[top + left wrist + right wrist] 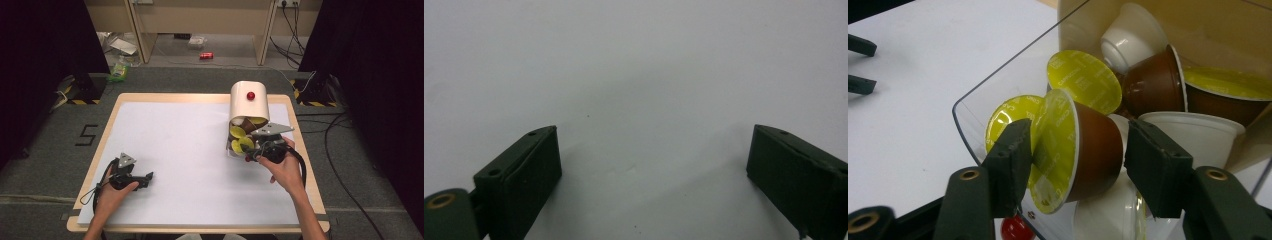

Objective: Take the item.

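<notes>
A cream capsule holder [249, 107] with a red knob [250, 95] stands at the far right of the table, and its clear front tray [973, 120] holds several brown and white capsules with yellow lids. My right gripper [1079, 137] [251, 148] reaches into that tray. A brown capsule [1095, 150] lies on its side between the jaws. One pad is at its yellow lid and the other stands a hair off its base, so the jaws are open around it. My left gripper [148, 176] [654, 150] rests open and empty near the front left.
A white sheet [190, 150] covers the wooden table [100, 130]. Dark curtains hang on both sides. Cables [335, 150] run over the floor to the right, and a red can [206, 55] lies on the floor beyond the table.
</notes>
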The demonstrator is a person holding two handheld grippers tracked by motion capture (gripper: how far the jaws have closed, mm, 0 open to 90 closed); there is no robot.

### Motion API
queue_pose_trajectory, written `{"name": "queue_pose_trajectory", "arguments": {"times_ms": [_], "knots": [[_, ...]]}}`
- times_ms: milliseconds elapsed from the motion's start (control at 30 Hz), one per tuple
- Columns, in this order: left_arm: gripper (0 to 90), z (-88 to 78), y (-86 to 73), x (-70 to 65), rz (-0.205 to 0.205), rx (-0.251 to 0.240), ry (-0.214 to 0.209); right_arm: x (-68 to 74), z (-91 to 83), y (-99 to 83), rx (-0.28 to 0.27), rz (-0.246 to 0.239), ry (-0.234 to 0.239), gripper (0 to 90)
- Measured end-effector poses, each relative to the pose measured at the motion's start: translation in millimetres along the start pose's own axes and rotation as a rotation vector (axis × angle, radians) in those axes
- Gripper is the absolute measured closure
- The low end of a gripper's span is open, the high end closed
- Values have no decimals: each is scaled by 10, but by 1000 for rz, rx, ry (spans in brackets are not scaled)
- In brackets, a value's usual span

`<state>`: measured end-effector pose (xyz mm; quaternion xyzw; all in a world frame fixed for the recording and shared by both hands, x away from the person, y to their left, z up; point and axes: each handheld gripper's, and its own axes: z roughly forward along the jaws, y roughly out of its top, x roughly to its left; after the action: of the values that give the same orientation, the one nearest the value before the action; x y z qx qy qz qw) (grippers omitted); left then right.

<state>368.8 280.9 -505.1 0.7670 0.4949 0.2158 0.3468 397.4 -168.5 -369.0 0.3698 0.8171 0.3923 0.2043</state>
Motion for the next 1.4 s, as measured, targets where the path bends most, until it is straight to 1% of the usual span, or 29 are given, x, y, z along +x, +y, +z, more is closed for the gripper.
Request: {"name": "queue_pose_trajectory", "arguments": {"times_ms": [67, 200, 267, 367, 400, 467, 533, 633, 667, 700, 833, 867, 933, 1000, 1033, 1067, 1100, 1133, 1167, 1200, 1267, 1333, 1400], "knots": [[66, -1, 0, 0, 0, 1, 1, 3, 18, 2, -2, -4, 7, 496], [66, 0, 0, 0, 0, 0, 0, -2, 14, 1, -1, 0, 9, 511], [66, -1, 0, 0, 0, 1, 1, -16, -20, 7, -20, -3, 0, 533], [66, 0, 0, 0, 0, 0, 0, -17, -53, 15, -25, -14, -8, 540], [66, 0, 0, 0, 0, 0, 0, -17, -53, 15, -25, -14, -8, 540], [66, 0, 0, 0, 0, 0, 0, 0, -67, 24, -28, -31, -7, 543], [66, 0, 0, 0, 0, 0, 0, 6, -73, 29, -33, -33, -6, 544], [66, 0, 0, 0, 0, 0, 0, 17, -112, 47, -45, -46, -11, 544], [66, 0, 0, 0, 0, 0, 0, 15, -154, 61, -57, -46, -17, 544], [66, 0, 0, 0, 0, 0, 0, 15, -154, 61, -57, -46, -17, 544], [66, -1, 0, 0, 0, 1, 1, -13, -256, 79, -86, -42, -26, 544], [66, -1, 0, 0, 0, 0, 1, -38, -313, 77, -98, -38, -29, 544], [66, -1, 0, 0, 0, 1, 1, -52, -342, 73, -103, -34, -32, 544], [66, -1, 0, 0, 0, 0, 1, -87, -406, 58, -115, -27, -39, 544], [66, 0, 0, 0, 0, 0, 0, -130, -478, 35, -125, -17, -49, 544], [66, 0, 0, 0, 0, 0, 0, -130, -478, 35, -125, -17, -49, 544], [66, -1, 0, 0, 0, 1, 1, -180, -554, 8, -136, -4, -59, 544], [66, -1, 0, 0, 0, 0, 0, -180, -554, 8, -136, -4, -59, 544], [66, -1, 0, 0, 0, 1, 1, -236, -628, -22, -144, 9, -71, 544], [66, -1, 0, 0, 0, 1, 1, -263, -661, -38, -146, 16, -77, 544], [66, -1, 0, 0, 0, 1, 1, -313, -715, -68, -153, 26, -91, 544], [66, -1, 0, 0, 0, 0, 0, -335, -738, -83, -153, 31, -95, 544], [66, -1, 0, 0, 0, 1, 1, -388, -779, -123, -150, 40, -110, 544]]}}
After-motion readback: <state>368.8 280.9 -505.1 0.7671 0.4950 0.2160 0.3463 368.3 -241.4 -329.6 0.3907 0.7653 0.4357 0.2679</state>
